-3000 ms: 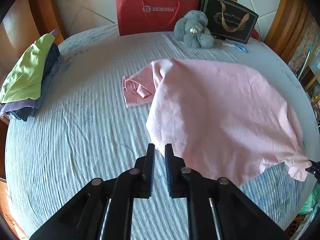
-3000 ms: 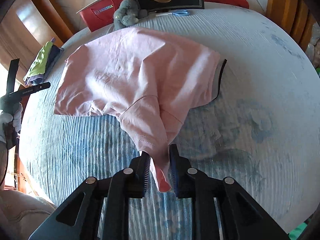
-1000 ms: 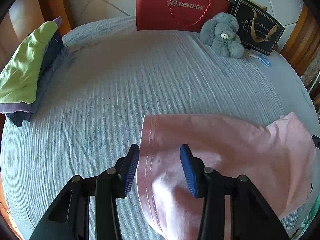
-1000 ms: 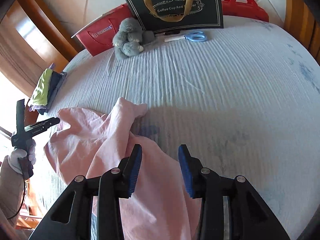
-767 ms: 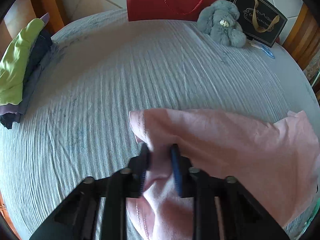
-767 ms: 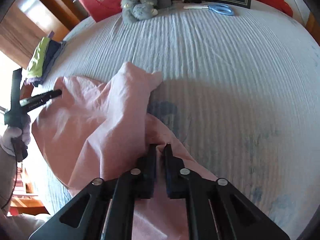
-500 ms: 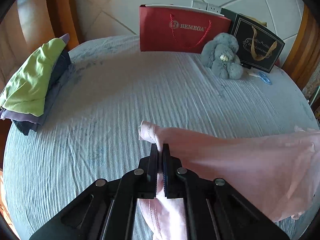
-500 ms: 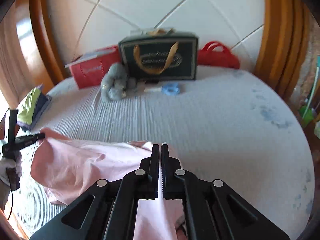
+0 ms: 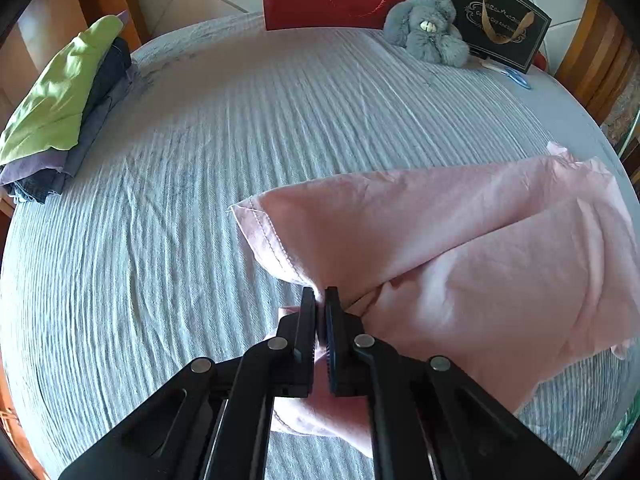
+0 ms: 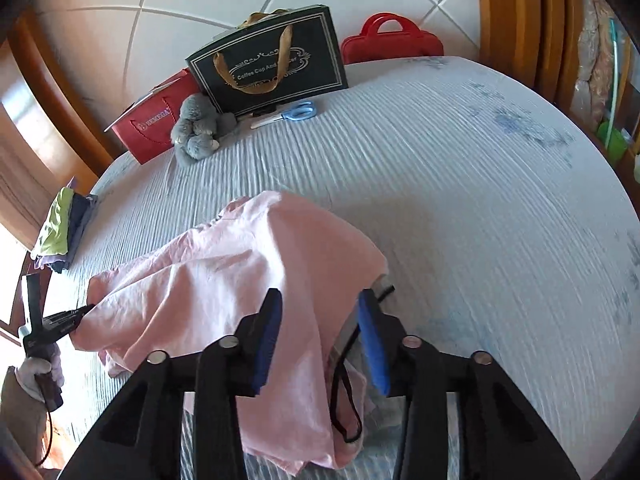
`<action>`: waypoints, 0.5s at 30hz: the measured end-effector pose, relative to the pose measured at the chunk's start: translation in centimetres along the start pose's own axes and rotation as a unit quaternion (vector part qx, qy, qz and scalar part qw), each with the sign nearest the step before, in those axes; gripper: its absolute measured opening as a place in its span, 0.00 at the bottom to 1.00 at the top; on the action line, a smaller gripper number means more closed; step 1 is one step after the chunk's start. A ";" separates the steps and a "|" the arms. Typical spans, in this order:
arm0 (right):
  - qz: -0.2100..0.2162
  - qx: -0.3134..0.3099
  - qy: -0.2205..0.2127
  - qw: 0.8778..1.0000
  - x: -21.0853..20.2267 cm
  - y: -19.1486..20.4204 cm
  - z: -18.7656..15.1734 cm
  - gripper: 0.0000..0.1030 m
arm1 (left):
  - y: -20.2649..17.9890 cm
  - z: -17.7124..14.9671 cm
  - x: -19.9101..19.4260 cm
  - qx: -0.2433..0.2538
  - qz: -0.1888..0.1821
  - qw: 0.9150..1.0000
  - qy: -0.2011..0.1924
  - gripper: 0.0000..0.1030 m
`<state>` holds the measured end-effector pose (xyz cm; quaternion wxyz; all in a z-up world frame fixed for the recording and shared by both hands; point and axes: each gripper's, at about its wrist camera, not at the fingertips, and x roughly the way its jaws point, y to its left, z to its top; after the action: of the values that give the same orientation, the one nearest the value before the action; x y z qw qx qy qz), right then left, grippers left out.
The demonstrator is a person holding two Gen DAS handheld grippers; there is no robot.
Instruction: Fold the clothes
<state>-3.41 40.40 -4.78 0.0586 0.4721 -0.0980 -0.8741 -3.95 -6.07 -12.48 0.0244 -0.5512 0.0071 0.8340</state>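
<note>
**Pink shirt fold: early, mid-fold**

Left wrist view: left gripper [image 9: 320,300] jaws clamped tight on a stitched hem corner of the pink cotton shirt [image 9: 460,248]. Fabric bunched, creased, doubled loosely over itself, lying on the blue-striped bed [image 9: 200,160] toward the near right. Stack of folded clothes, green on top [image 9: 60,96], done at far left.

Right wrist view: right gripper [image 10: 320,332] jaws opening, roughly half wide, pink fabric between them but not pinched. Shirt heaped, dark neckline trim [image 10: 344,400] showing near the jaws. No clean fold visible yet; flattening, remaining folds and stacking likely left.
</note>
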 end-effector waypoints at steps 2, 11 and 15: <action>0.010 -0.018 0.005 1.000 1.2 1.1 1.5 0.56 | -0.2 -0.8 -0.5 0.008 -0.006 1.000 0.003 0.03; 0.031 -0.075 0.037 0.996 8.0 6.0 8.0 0.49 | 2.4 0.3 -3.1 -0.059 -0.019 0.998 -0.025 0.21; 0.050 -0.089 0.062 0.993 10.8 8.0 9.4 0.49 | 3.8 2.9 -2.8 -0.076 -0.006 0.996 -0.039 0.46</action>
<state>-17.12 31.57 -6.71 0.1498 0.5129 -0.0393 -0.8444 -5.68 -9.82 -8.85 -0.0124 -0.5181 -0.0608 0.8531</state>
